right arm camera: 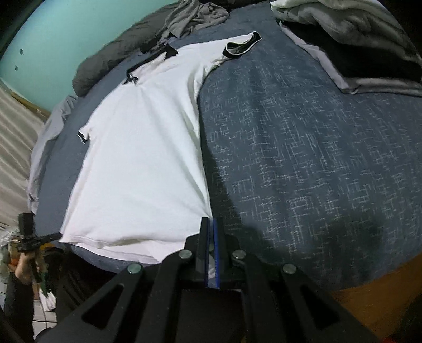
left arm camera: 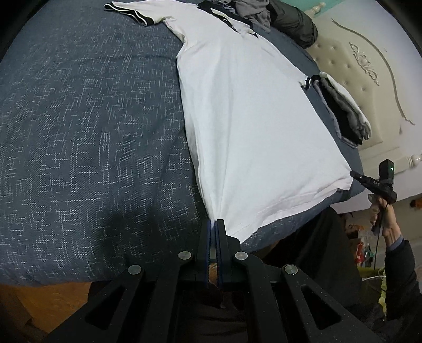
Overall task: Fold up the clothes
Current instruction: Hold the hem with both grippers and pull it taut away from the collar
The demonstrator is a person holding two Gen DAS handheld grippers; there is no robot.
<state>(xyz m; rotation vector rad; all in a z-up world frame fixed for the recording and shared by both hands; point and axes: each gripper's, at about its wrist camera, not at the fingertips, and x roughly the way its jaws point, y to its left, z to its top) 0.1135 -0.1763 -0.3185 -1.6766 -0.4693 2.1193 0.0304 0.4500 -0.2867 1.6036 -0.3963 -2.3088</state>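
Note:
A white polo shirt with black collar and black sleeve trim lies flat, face up, on the dark blue patterned bed; it also shows in the right wrist view. My left gripper is shut on the shirt's bottom hem at its left corner. My right gripper is shut on the hem's right corner, with white cloth between the pads. In the left wrist view the right gripper touches the far hem corner. In the right wrist view the left gripper sits at the other corner.
A stack of folded dark and grey clothes lies by the cream headboard; it also shows in the right wrist view. A crumpled grey garment and a dark pillow lie beyond the collar. The bed edge is close below my grippers.

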